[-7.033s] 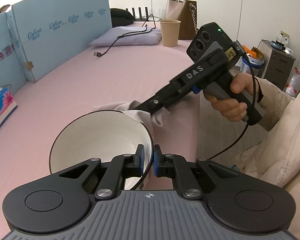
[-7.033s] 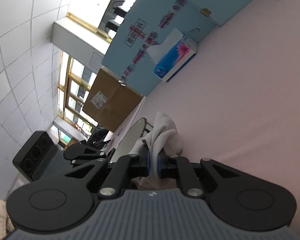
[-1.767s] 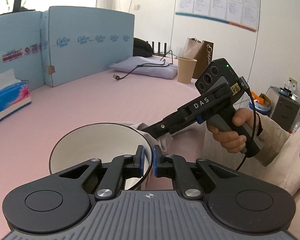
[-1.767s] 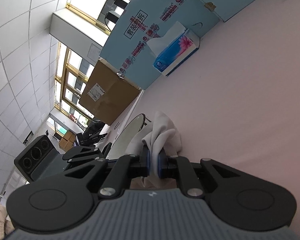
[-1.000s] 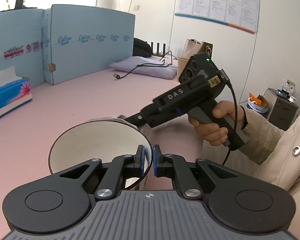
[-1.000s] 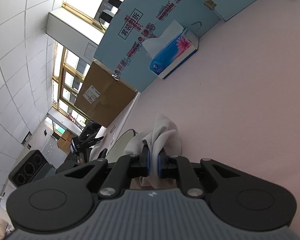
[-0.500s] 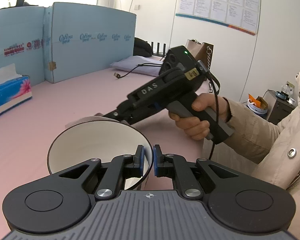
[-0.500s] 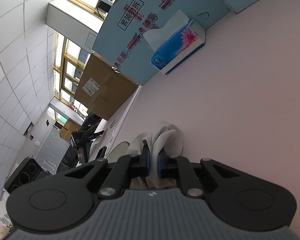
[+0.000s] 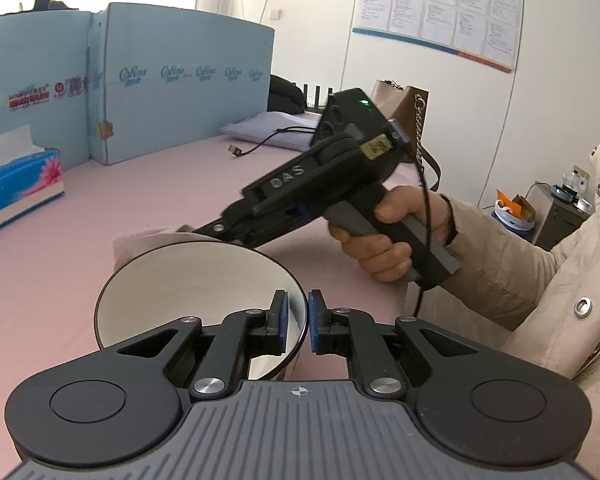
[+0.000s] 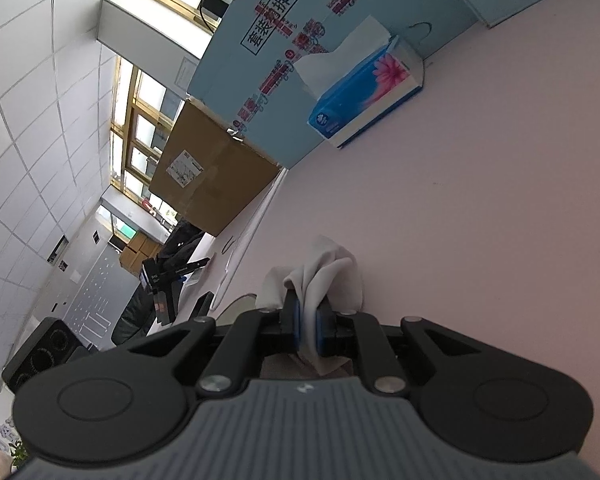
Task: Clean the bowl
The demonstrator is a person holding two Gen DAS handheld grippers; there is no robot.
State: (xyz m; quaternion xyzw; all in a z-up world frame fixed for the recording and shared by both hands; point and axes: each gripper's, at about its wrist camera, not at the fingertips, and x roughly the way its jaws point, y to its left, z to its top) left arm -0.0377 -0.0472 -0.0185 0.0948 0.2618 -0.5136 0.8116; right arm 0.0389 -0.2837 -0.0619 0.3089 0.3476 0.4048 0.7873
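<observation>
Honestly a lot of this is hard to read. From the right wrist cam the whole room is rolled sideways, and the bowl (image 10: 240, 304) is just a thin pale sliver peeking over the gripper body, so I can't tell from there how close the cloth sits to it. The right gripper (image 10: 307, 330) is clamped on the white cloth (image 10: 332, 276), which bunches up past the pads and hangs below them too.

From the left cam, the right gripper (image 9: 216, 234) reaches in over the far rim of the bowl (image 9: 180, 280), and its fingertips are hidden behind that rim. Only a bit of the cloth (image 9: 140, 240) shows beyond the bowl's far left edge, so whether it touches the bowl I can't say. The person's hand (image 9: 384, 236) grips the handle, sleeve cut off at the frame edge.

The left gripper (image 9: 297, 326) has the bowl's near rim between its pads, and the jaws are opening; there's a visible gap on both sides of the rim. The bowl's base is hidden behind the gripper, over the pink table (image 9: 60, 272). A tissue box (image 9: 16, 184) sits well off to the left.
</observation>
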